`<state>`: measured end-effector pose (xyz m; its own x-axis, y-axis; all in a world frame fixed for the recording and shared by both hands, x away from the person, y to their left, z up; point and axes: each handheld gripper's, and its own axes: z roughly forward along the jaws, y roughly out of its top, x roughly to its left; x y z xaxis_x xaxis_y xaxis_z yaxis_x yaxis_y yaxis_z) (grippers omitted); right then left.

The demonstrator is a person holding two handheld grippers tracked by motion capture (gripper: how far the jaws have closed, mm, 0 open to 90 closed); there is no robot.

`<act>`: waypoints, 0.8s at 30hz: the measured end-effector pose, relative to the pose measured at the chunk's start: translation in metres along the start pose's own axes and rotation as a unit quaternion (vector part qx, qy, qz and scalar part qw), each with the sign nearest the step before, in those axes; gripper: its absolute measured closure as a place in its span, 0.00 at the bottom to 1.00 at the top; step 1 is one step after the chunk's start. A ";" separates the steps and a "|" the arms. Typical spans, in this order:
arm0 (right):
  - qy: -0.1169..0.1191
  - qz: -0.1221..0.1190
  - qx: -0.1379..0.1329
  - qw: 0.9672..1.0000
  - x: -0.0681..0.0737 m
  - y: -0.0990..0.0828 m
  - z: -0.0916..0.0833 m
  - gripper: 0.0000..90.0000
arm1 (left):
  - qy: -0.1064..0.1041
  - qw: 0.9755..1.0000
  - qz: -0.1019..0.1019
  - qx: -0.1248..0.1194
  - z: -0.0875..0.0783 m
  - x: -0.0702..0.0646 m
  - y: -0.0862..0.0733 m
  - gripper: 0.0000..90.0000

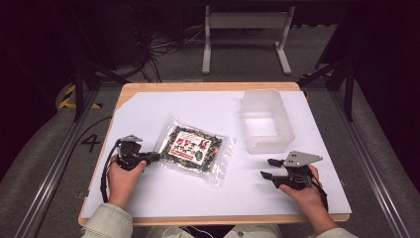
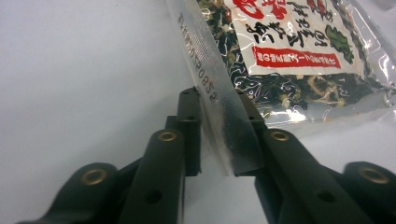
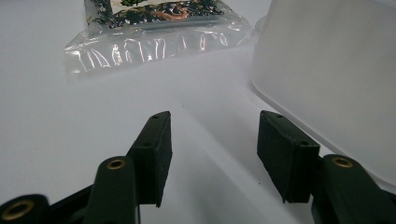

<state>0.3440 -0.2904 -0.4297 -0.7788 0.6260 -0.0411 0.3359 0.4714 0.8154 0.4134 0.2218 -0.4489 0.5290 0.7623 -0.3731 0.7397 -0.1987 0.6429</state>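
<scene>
- The clear plastic packet of dark dried greens with a red-and-white label (image 1: 192,148) lies flat toward the left of the middle of the white-covered surface (image 1: 163,191). It looks light and limp, and its glossy film is probably slippery; the contents would likely crush under a hard squeeze.
- The flat crimped seal strip (image 2: 219,116) at its left end seems the best place to take hold, being thin and stiffer than the pouch.
- The left gripper (image 1: 148,157) has that strip between its nearly closed jaws; full clamping I cannot tell.
- The right gripper (image 1: 271,167) rests near the surface's front right edge, jaws wide, holding nothing.
- A translucent white rectangular plastic tub (image 1: 266,120) stands empty toward the back right, apart from the packet; nothing lies between them.
</scene>
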 end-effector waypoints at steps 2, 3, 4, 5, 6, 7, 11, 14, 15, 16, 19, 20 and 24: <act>0.000 0.000 0.000 1.000 0.000 0.000 0.000 0.50 | -0.007 1.000 -0.009 -0.009 -0.001 0.003 -0.001 0.92; 0.001 0.000 0.000 1.000 0.000 0.000 0.000 0.50 | -0.007 1.000 -0.013 -0.012 -0.001 0.003 -0.001 0.93; 0.001 0.000 0.000 1.000 0.000 0.000 0.000 0.50 | -0.002 1.000 -0.008 -0.014 -0.001 0.002 -0.001 0.94; 0.001 -0.001 0.000 1.000 0.000 0.000 0.000 0.50 | 0.002 1.000 -0.004 -0.013 -0.001 0.001 -0.001 0.94; 0.001 -0.001 0.001 1.000 0.000 0.000 0.000 0.50 | 0.003 1.000 -0.007 -0.015 -0.001 -0.001 0.000 0.94; 0.001 -0.001 0.001 1.000 0.000 0.000 0.000 0.50 | 0.005 1.000 -0.008 -0.017 -0.001 -0.001 0.000 0.95; 0.001 -0.002 0.001 1.000 0.000 -0.001 0.000 0.50 | 0.009 0.999 -0.009 -0.032 -0.005 -0.001 0.000 0.99; 0.001 -0.001 0.001 1.000 0.000 -0.001 0.000 0.50 | 0.008 0.999 -0.009 -0.049 -0.011 -0.003 0.002 0.99; 0.000 -0.001 0.001 1.000 0.000 -0.001 0.000 0.50 | 0.007 0.998 -0.011 -0.055 -0.012 -0.004 0.002 0.99; 0.000 -0.001 0.002 1.000 0.000 -0.001 0.000 0.50 | 0.009 0.998 -0.006 -0.058 -0.015 -0.006 0.003 0.99; 0.000 -0.001 0.002 1.000 0.000 -0.001 0.000 0.50 | -0.001 0.997 -0.009 -0.074 -0.020 -0.009 0.005 1.00; 0.000 -0.001 0.002 1.000 0.000 -0.001 0.000 0.50 | -0.006 0.997 -0.010 -0.081 -0.023 -0.010 0.006 1.00; -0.001 -0.001 0.003 1.000 0.000 0.000 0.000 0.50 | -0.013 0.995 -0.008 -0.096 -0.032 -0.013 0.008 1.00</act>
<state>0.3436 -0.2907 -0.4299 -0.7792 0.6252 -0.0442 0.3363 0.4765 0.8123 0.3996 0.2299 -0.4173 0.5309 0.7472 -0.3998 0.6560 -0.0637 0.7520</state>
